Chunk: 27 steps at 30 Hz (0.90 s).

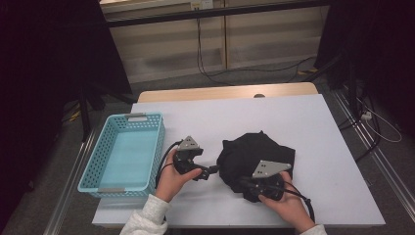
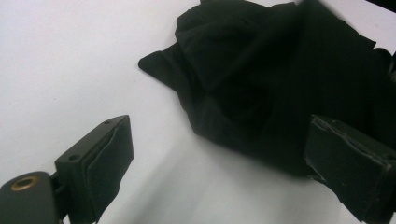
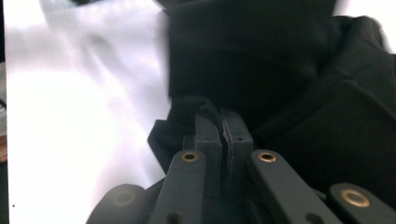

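Right gripper [image 3: 223,122] — black cloth [image 1: 254,154] pinched

A black cloth [image 1: 254,156] lay crumpled in a loose heap on the white tabletop, right of centre in the high view's lower half. Its folds bunched into a rounded mound, with a pointed flap sticking out toward the frame's top and another toward the left.

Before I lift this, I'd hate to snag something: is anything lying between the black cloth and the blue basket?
Only the left claw, open, by the black cloth; otherwise bare table up to the blue basket.
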Tool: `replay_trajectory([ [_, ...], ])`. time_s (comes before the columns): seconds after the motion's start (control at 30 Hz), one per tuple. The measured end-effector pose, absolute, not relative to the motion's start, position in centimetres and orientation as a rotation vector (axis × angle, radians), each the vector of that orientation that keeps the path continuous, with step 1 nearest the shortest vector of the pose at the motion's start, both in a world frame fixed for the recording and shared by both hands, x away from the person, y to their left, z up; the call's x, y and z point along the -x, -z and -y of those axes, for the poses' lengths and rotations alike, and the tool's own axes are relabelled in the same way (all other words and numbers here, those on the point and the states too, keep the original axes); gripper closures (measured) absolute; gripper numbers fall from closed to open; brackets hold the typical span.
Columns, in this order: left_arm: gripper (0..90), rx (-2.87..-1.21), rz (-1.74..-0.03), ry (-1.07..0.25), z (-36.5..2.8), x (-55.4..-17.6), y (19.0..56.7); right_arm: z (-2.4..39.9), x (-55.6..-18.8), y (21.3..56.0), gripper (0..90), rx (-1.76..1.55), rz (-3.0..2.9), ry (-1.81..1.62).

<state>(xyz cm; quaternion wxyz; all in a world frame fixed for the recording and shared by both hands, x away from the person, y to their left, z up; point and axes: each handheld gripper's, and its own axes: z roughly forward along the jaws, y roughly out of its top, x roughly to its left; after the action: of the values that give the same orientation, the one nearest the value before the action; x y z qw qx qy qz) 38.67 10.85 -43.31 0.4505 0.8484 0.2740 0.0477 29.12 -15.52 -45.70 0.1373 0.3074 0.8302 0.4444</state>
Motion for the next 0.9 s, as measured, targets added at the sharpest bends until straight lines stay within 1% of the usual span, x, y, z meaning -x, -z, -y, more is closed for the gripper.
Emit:
replay_trajectory([
  [0.1, 8.4, -2.091, -0.682, -0.111, -10.9, -38.7, 43.4, 14.8, -29.2, 46.1, 85.9, -0.877, -2.429, -1.27],
  [0.13, 8.4, -2.093, -0.684, -0.11, -10.9, -38.7, 43.4, 14.6, -29.2, 46.2, 82.5, -0.875, -2.438, -1.269],
  [0.17, 8.4, -2.086, -0.691, -0.112, -11.0, -38.7, 43.3, 14.3, -29.1, 46.3, 75.7, -0.867, -2.45, -1.271],
  [0.2, 8.5, -2.087, -0.692, -0.11, -11.0, -38.7, 43.3, 14.3, -29.1, 46.2, 72.2, -0.862, -2.452, -1.271],
  [0.23, 8.5, -2.087, -0.692, -0.11, -11.0, -38.7, 43.3, 14.3, -29.1, 46.2, 72.2, -0.862, -2.452, -1.271],
  [0.27, 8.5, -2.087, -0.692, -0.114, -11.0, -38.7, 43.3, 14.2, -29.0, 46.1, 69.2, -0.865, -2.45, -1.274],
  [0.33, 8.5, -2.082, -0.696, -0.113, -11.0, -38.7, 43.3, 14.4, -29.0, 45.7, 66.7, -0.872, -2.438, -1.278],
  [0.37, 8.6, -2.086, -0.697, -0.109, -11.0, -38.8, 43.4, 14.5, -29.0, 45.2, 61.5, -0.879, -2.421, -1.287],
  [0.4, 8.6, -2.086, -0.697, -0.109, -11.0, -38.8, 43.4, 14.5, -29.0, 45.2, 61.5, -0.879, -2.421, -1.287],
  [0.47, 8.7, -2.091, -0.701, -0.107, -11.0, -38.8, 43.5, 15.0, -29.0, 44.3, 55.5, -0.899, -2.391, -1.29],
  [0.5, 8.7, -2.085, -0.708, -0.107, -11.0, -38.8, 43.6, 15.0, -29.0, 44.3, 55.5, -0.899, -2.391, -1.29],
  [0.57, 8.8, -2.085, -0.716, -0.111, -11.2, -38.9, 43.6, 16.0, -29.1, 43.3, 52.1, -0.938, -2.338, -1.296],
  [0.63, 8.7, -2.084, -0.717, -0.116, -11.3, -38.9, 43.5, 16.4, -29.2, 42.9, 50.8, -0.96, -2.311, -1.299],
  [0.67, 8.8, -2.079, -0.721, -0.116, -11.4, -38.9, 43.5, 16.9, -29.4, 42.6, 49.2, -0.981, -2.28, -1.318],
  [0.7, 8.8, -2.078, -0.722, -0.114, -11.4, -39.0, 43.5, 18.0, -29.7, 42.1, 45.7, -1.021, -2.221, -1.337],
  [0.73, 8.8, -2.077, -0.724, -0.11, -11.5, -39.0, 43.5, 18.0, -29.7, 42.1, 45.7, -1.021, -2.221, -1.337],
  [0.77, 8.8, -2.074, -0.731, -0.113, -11.6, -39.0, 43.6, 18.8, -30.1, 41.9, 40.5, -1.084, -2.169, -1.329],
  [0.8, 8.8, -2.074, -0.731, -0.113, -11.6, -39.0, 43.6, 18.8, -30.1, 41.9, 40.5, -1.084, -2.169, -1.329],
  [0.83, 8.8, -2.073, -0.739, -0.12, -11.7, -39.0, 43.6, 19.1, -30.5, 42.2, 38.2, -1.119, -2.148, -1.324],
  [0.9, 8.8, -2.069, -0.744, -0.12, -11.8, -39.0, 43.5, 19.1, -30.6, 42.5, 38.0, -1.118, -2.157, -1.318],
])
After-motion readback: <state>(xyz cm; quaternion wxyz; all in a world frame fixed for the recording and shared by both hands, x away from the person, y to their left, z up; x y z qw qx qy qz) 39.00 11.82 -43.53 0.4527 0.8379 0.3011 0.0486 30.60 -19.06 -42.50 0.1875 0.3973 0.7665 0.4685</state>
